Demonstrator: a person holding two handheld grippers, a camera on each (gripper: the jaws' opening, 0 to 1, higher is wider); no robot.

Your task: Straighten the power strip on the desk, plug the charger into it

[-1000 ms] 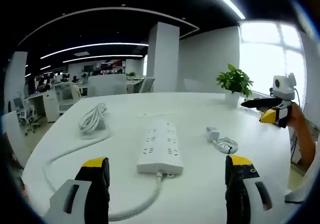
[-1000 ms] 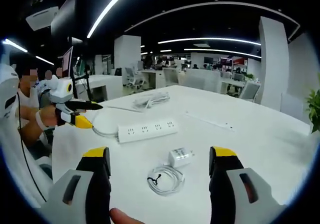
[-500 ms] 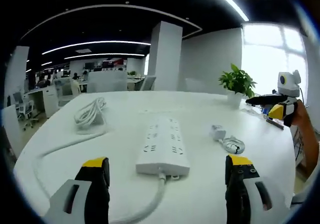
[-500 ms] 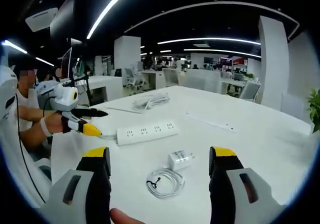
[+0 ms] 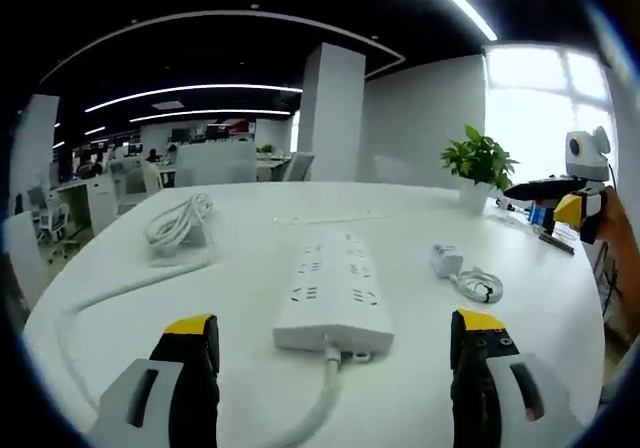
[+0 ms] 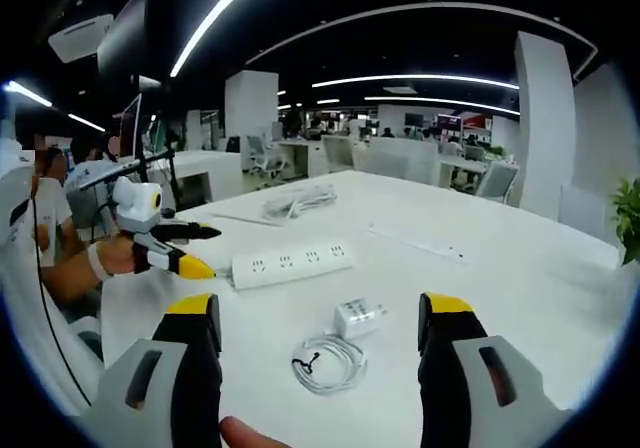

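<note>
No lettering, brand or number can be read anywhere; a red sign (image 6: 468, 123) glows at the far end of the office, its text too small to read.

A potted plant (image 5: 481, 163) stood at the far edge of the white table (image 5: 240, 268), near the window (image 5: 540, 108). A white pillar (image 5: 332, 113) rose behind the table. Desks and office chairs (image 6: 262, 154) filled the room beyond. Light strips (image 6: 420, 79) curved across the dark ceiling.
</note>
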